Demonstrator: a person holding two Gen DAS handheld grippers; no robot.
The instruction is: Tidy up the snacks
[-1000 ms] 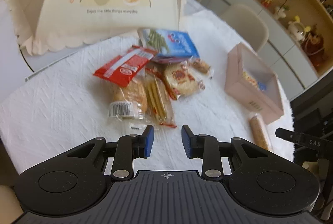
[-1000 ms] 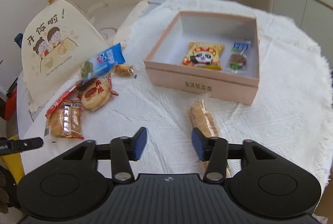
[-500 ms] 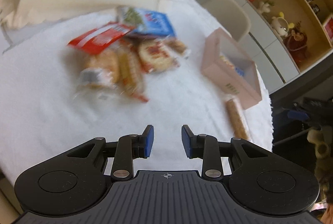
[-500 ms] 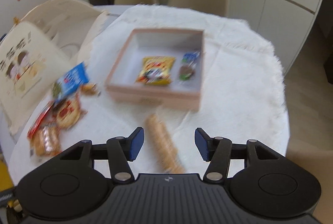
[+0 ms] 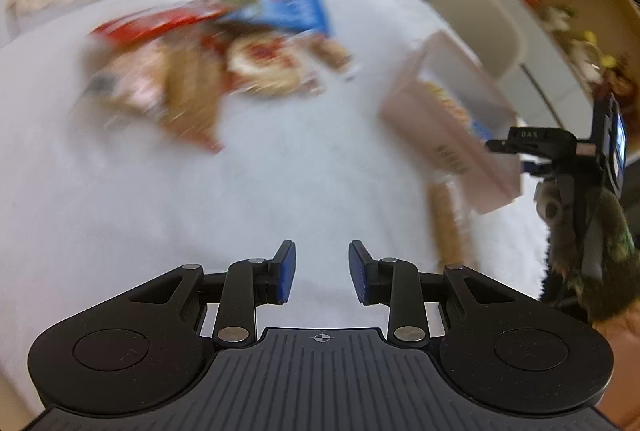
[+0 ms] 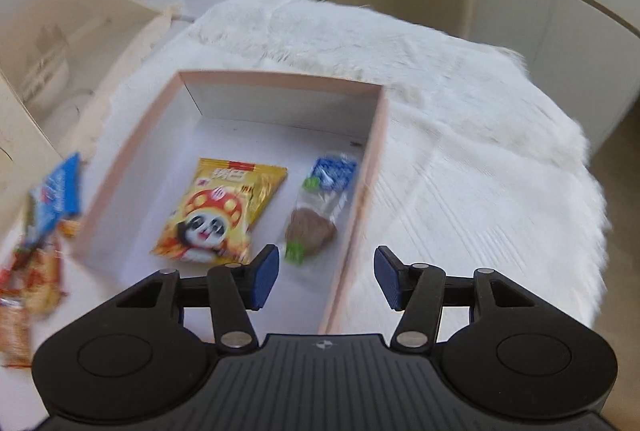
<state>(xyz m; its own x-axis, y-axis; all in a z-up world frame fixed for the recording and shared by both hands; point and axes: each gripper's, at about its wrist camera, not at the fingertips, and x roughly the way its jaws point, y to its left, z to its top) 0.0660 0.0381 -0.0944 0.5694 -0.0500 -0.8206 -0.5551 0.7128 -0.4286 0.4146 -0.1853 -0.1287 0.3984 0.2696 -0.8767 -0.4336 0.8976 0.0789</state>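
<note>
Right gripper (image 6: 326, 279) now above pink box (image 6: 376, 151), yellow panda packet (image 6: 220, 209) inside, both jaws apart, empty

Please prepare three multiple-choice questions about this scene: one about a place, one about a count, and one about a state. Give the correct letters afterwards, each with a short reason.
1. Where does the yellow snack bag with a panda picture lie?
A. On the white tablecloth
B. Inside the shallow pink cardboard box
C. Between the fingers of a gripper

2. How many snack packets are inside the pink box?
A. Two
B. Four
C. None

3. What is the state of the right gripper?
A. Shut on a packet
B. Shut and empty
C. Open and empty

Answers:
1. B, the right wrist view shows it flat on the white floor of the box.
2. A, only the yellow bag and a clear packet with a blue label lie there.
3. C, its blue pads stand wide apart over the box wall with nothing between them.
</note>
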